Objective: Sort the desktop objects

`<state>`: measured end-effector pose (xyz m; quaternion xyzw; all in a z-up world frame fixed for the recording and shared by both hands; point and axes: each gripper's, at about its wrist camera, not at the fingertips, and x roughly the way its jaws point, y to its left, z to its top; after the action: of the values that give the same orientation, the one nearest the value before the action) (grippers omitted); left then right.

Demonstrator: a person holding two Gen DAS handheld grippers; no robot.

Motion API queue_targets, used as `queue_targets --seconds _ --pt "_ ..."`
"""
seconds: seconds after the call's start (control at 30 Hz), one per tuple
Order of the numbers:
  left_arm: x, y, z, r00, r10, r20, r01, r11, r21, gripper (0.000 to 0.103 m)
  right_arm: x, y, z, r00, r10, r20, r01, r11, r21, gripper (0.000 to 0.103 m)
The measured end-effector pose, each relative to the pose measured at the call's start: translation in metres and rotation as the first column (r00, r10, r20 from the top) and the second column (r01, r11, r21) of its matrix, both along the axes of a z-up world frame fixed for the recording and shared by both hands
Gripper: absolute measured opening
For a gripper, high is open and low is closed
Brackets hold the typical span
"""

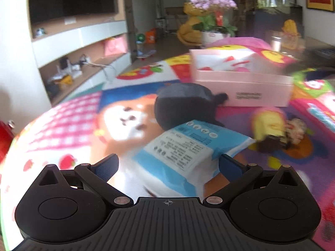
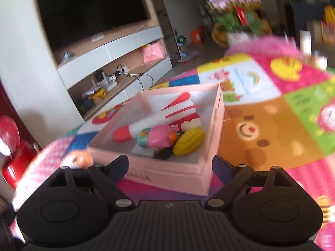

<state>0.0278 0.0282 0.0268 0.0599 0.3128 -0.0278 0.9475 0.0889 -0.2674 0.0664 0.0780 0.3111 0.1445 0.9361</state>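
Toys in one pink box (image 2: 211, 138) — one corn (image 2: 188, 141), one rocket (image 2: 146, 127), one packet (image 1: 184, 152)

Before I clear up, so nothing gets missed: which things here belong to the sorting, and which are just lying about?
Sorting: pink cardboard box, yellow plastic corn, blue-and-white wipes packet, dark plush toy.
Lying about: potted purple flowers, black television, red appliance.
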Motion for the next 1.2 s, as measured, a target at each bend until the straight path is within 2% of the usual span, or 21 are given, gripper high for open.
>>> queue_targets --seconds 0.03,0.13,0.23,0.3,0.37,0.47,0.57,0.7,0.77,0.8,0.93,1.07,1.2 --pt "0.005 0.003 0.000 1.000 0.013 0.005 -0.013 1.000 0.014 0.103 -0.009 0.000 0.002 1.000 0.010 0.020 -0.009 0.999 -0.041 0.103" --pt "0.017 0.012 0.002 0.998 0.066 0.011 -0.066 0.997 0.040 0.103 -0.044 0.004 0.002 0.996 0.064 0.060 -0.054 0.987 -0.153 0.103" --pt "0.018 0.019 0.010 0.995 0.093 0.026 -0.093 0.995 0.022 0.103 -0.064 0.015 -0.005 0.987 0.148 0.059 -0.129 0.961 -0.246 0.103" --pt "0.014 0.022 0.015 0.995 0.092 0.036 -0.092 0.996 0.002 0.103 -0.065 0.023 -0.012 0.984 0.165 0.071 -0.134 0.937 -0.321 0.103" --pt "0.007 0.022 0.022 0.996 0.079 0.050 -0.079 0.997 -0.012 0.103 -0.053 0.025 -0.016 0.991 0.099 0.094 -0.059 0.933 -0.356 0.103" --pt "-0.004 0.020 0.030 0.997 0.039 0.069 -0.037 0.999 -0.028 0.103 -0.020 0.016 -0.017 0.997 -0.029 0.074 0.050 0.951 -0.304 0.103" --pt "-0.012 0.016 0.038 0.997 -0.006 0.079 0.010 0.999 -0.048 0.103 0.005 0.009 -0.022 0.992 -0.110 0.062 0.124 0.946 -0.300 0.103" --pt "-0.017 0.001 0.041 0.991 -0.115 0.066 0.122 0.986 -0.117 0.103 0.021 0.001 -0.029 0.973 -0.194 0.124 0.226 0.903 -0.365 0.103" --pt "-0.017 -0.012 0.037 0.984 -0.172 0.053 0.178 0.976 -0.124 0.103 0.022 -0.001 -0.034 0.953 -0.253 0.165 0.300 0.857 -0.419 0.103" --pt "-0.017 -0.020 0.034 0.979 -0.197 0.048 0.201 0.972 -0.119 0.103 0.020 -0.004 -0.034 0.951 -0.260 0.169 0.308 0.854 -0.420 0.103" --pt "-0.009 -0.048 0.020 0.966 -0.257 0.013 0.257 0.960 -0.114 0.103 -0.012 -0.020 -0.027 0.983 -0.160 0.093 0.181 0.939 -0.292 0.103" --pt "0.004 -0.073 0.009 0.960 -0.281 -0.011 0.278 0.955 -0.102 0.103 -0.050 -0.025 -0.028 0.991 -0.114 0.066 0.127 0.957 -0.261 0.103" --pt "0.021 -0.091 0.009 0.969 -0.245 -0.019 0.243 0.967 -0.073 0.103 -0.069 -0.033 -0.038 0.992 -0.125 -0.015 0.119 0.973 -0.197 0.103"
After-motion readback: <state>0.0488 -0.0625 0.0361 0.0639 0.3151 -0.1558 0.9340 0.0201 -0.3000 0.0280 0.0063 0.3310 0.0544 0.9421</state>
